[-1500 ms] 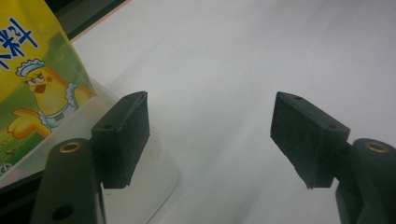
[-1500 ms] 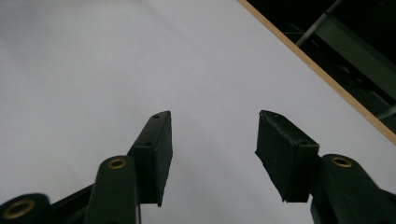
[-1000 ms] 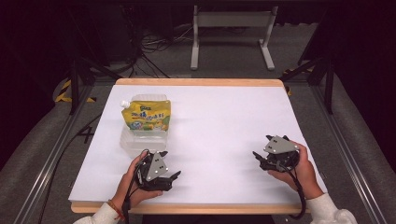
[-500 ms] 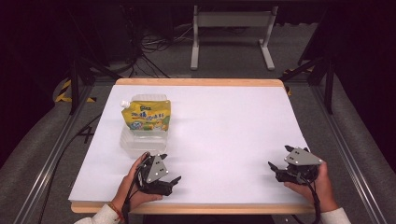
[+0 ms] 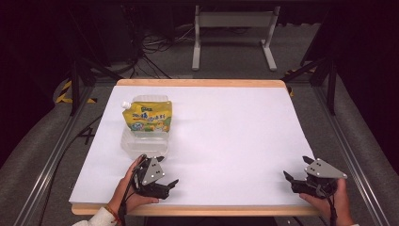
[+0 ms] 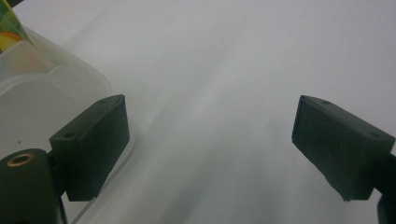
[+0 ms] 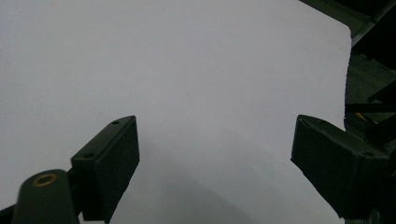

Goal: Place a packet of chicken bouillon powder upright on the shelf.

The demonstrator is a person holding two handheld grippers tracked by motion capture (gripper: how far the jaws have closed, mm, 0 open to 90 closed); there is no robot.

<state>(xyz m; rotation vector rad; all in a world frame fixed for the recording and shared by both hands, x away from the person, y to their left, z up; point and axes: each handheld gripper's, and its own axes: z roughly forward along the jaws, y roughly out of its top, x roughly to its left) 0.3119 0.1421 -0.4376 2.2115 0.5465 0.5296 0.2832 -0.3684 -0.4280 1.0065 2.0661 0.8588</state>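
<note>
The left tool (image 5: 162,174) sits low over the table (image 5: 226,136) near its front left corner, held in the person's left hand (image 5: 129,190), and its jaws have just been opening; they now stand spread wide with only bare white table surface between them. In the left gripper view the two black pads (image 6: 93,144) are far apart, and one of them overlaps the rounded corner of the clear plastic container (image 6: 42,107), though whether it touches the plastic cannot be told. In the high view that clear plastic container (image 5: 143,141) lies toward the left edge of the table, just beyond the left tool, and the yellow pouch (image 5: 147,118) with its white spout rests on the container's far part, the spout pointing to the far left corner. The right tool (image 5: 296,180) is at the front right corner of the table, held in the right hand (image 5: 331,200), well apart from the container and pouch. Its jaws have likewise just been opening and are now spread, gripping nothing; the right gripper view shows its pads (image 7: 109,163) wide apart over plain white surface, with the table's edge and dark frame parts at the side. A grey three-cornered plate tops each tool.
</note>
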